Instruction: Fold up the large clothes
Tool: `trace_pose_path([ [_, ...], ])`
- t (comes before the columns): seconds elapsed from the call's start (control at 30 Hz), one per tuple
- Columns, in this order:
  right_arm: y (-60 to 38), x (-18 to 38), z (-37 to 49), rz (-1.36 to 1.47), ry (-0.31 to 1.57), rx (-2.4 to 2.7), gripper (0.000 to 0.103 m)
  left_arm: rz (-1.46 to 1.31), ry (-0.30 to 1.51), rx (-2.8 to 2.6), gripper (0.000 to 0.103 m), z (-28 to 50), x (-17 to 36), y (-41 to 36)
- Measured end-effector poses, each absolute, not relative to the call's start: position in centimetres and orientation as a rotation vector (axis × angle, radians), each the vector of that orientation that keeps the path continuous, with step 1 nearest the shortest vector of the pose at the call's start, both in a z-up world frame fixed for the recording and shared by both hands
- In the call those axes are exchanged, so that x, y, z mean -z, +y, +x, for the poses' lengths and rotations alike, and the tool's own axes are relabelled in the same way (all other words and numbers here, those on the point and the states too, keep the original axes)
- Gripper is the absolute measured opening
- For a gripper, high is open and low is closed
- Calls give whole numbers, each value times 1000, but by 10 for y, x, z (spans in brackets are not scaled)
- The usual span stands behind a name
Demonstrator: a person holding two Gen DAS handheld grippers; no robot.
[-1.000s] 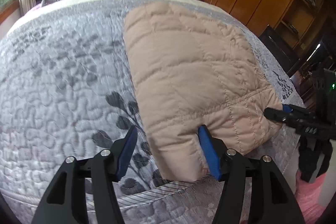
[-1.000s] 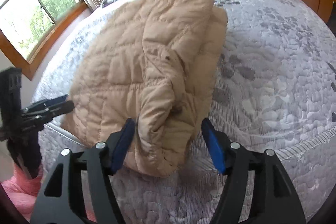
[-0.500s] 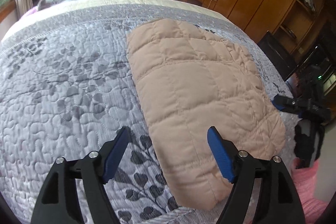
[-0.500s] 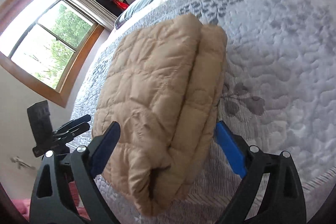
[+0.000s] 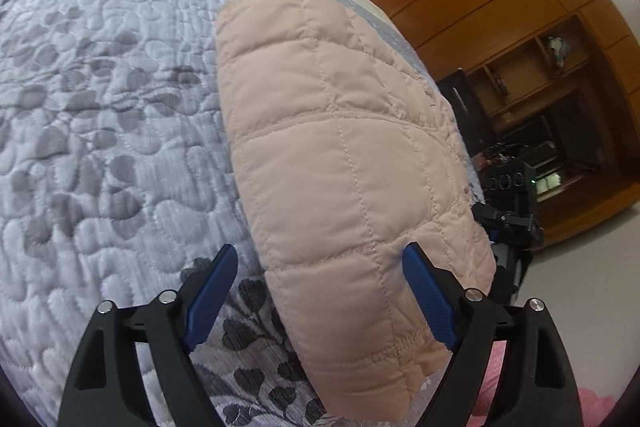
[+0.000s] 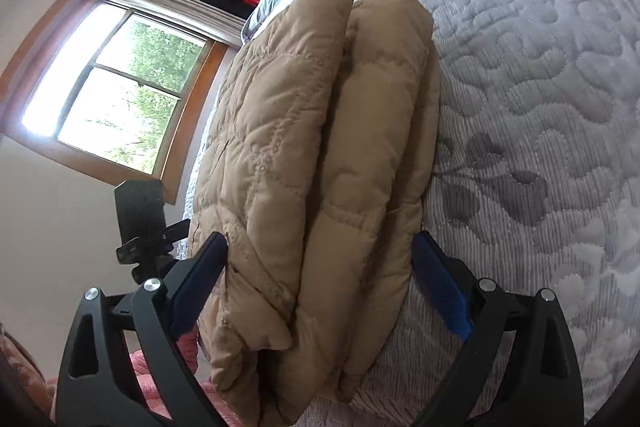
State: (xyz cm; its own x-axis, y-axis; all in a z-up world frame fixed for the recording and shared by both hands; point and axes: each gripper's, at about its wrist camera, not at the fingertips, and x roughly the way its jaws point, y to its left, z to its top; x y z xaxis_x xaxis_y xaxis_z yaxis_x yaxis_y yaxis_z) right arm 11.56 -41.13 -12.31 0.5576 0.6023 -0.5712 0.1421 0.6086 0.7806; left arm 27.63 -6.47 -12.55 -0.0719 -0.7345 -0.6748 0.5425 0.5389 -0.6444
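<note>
Two layers of folded beige padded jacket [image 5: 340,155] lie on the bed's grey quilt [image 5: 100,107], reaching its near edge, long axis running away from both tools. The left hand-held gripper [image 5: 320,291] is released, straddling the near left corner; the right hand-held gripper [image 6: 320,291], also released, brackets the stacked right fold, seemingly nearer.

Daylit, window [image 6: 108,99] glare, perhaps slightly blurred edges.

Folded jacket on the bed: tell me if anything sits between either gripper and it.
Nothing visible does. The left gripper is open over the folded jacket, and the right gripper is open with its fingers either side of the jacket's layered end, on the quilt.
</note>
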Motion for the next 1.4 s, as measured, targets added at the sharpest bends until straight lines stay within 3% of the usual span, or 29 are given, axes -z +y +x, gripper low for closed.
trace_pose_path([
  [0.47,-401,137,139,867,995,-350,95,-170,1287,1161,94,280,138,-104],
  [0.53,-394,136,144,851,1010,-343,93,-163,1273,1156,88,277,135,-105],
  [0.67,-380,129,151,843,1015,-370,62,-133,1214,1134,68,268,123,-112],
  [0.77,-375,115,148,804,990,-364,50,-141,1185,1128,59,262,115,-113],
  [1.07,-353,53,166,669,909,-400,45,-185,1033,1131,55,257,64,-90],
  [1.4,-332,18,274,544,898,-460,45,-232,918,990,55,315,35,-62],
])
